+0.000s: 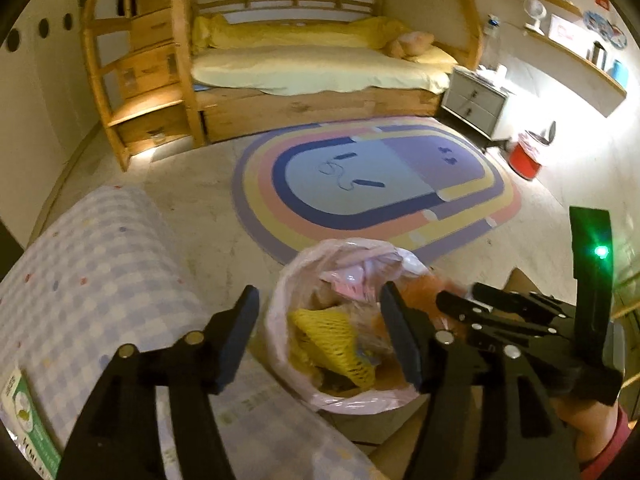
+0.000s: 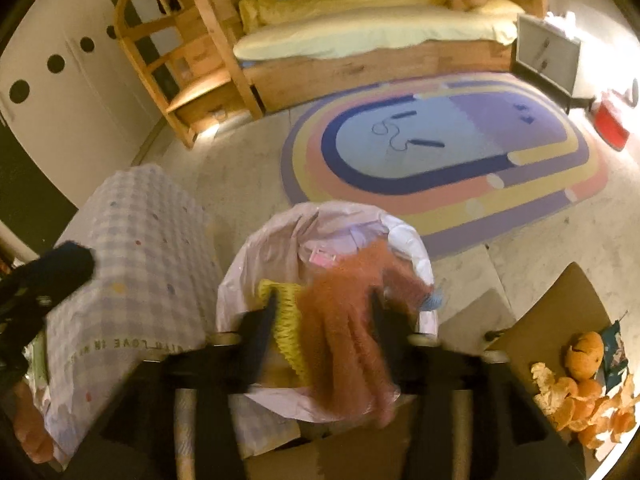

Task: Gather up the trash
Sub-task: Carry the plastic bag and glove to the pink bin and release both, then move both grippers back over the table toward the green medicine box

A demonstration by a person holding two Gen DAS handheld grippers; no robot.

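Drop step: both tools over lined bin point(image 1: 280, 344), left tool point(image 1: 320, 336) apart, empty; right tool point(image 2: 324, 328) apart, orange net point(image 2: 348, 320) between, blurred, grip unclear. Next: fetch peels point(image 2: 580, 400) from cardboard.

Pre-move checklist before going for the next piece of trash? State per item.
1. Left gripper jaws open, nothing between: ok.
2. Right gripper clear of the orange net: cannot tell, blurred.
3. Bin bag mouth open: ok.
4. Yellow net inside the bag: ok.
5. Orange peels on the cardboard collected: not ok.
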